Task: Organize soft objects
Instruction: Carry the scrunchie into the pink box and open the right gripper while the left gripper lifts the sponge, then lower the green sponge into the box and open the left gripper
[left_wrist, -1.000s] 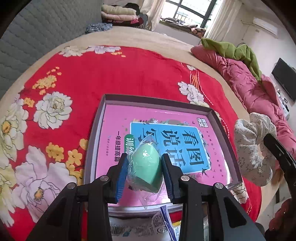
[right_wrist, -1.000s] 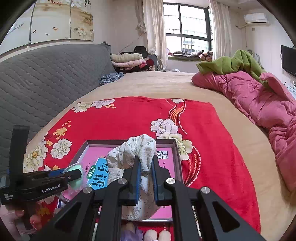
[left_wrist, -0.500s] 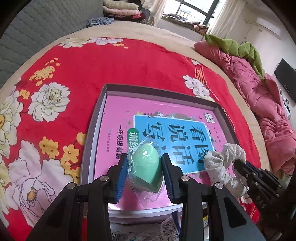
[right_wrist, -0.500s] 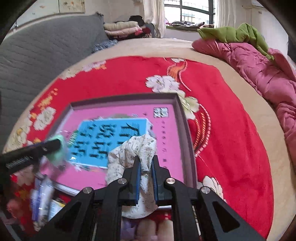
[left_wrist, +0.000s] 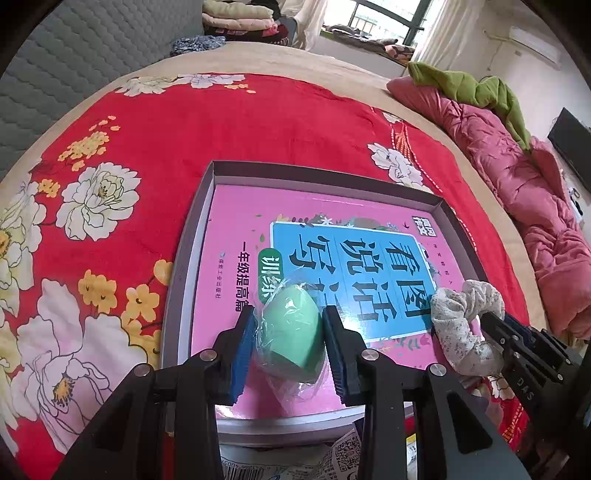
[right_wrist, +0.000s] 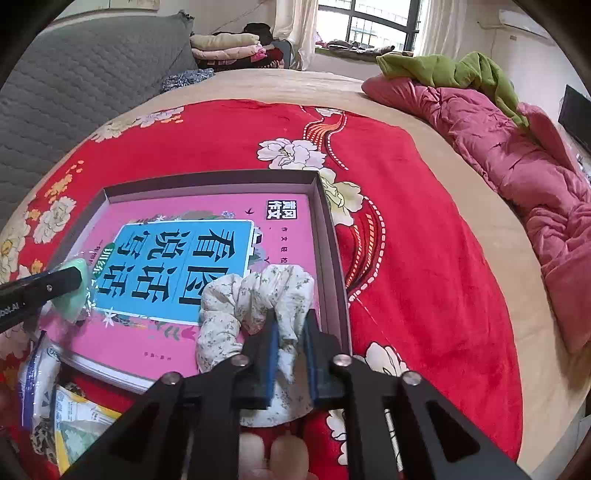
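Holding both loads above the tray, the left gripper clamps the green sponge over its near-left corner. The right gripper pinches the floral scrunchie over its near-right corner, so each drop looks to lie straight below.

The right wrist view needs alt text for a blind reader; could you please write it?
The right gripper is shut on a white floral fabric scrunchie over the near right corner of a shallow grey tray holding a pink book, on a red floral blanket.
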